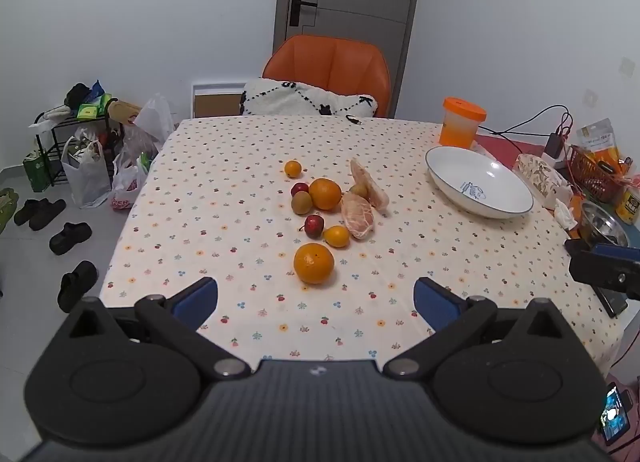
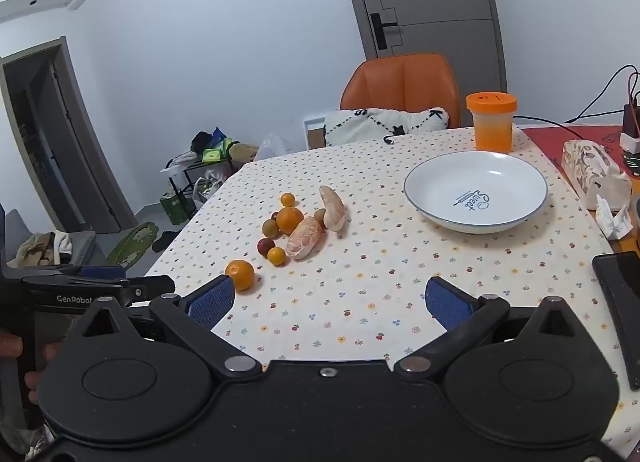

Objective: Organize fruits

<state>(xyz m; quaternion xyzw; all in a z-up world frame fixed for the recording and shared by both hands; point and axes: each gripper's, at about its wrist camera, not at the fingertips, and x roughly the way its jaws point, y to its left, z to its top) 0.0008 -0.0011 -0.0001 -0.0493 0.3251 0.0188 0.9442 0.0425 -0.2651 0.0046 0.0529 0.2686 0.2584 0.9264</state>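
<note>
Nearest orange (image 1: 314,263) sits at 12 o'clock between my left gripper's (image 1: 316,298) spread, empty fingers, right gripper (image 2: 332,302) also spread.

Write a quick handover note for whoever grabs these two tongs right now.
Left tongs: open, holding nothing, above the near table edge.
Right tongs: open, holding nothing.
Fruits: all loose in a cluster mid-table, nearest orange in front, peeled pomelo segments on the cluster's bowl side.
White bowl: holds no fruit, to the right of the cluster.
Done: nothing moved into the bowl yet.
Left: every fruit, likely into the bowl.
</note>
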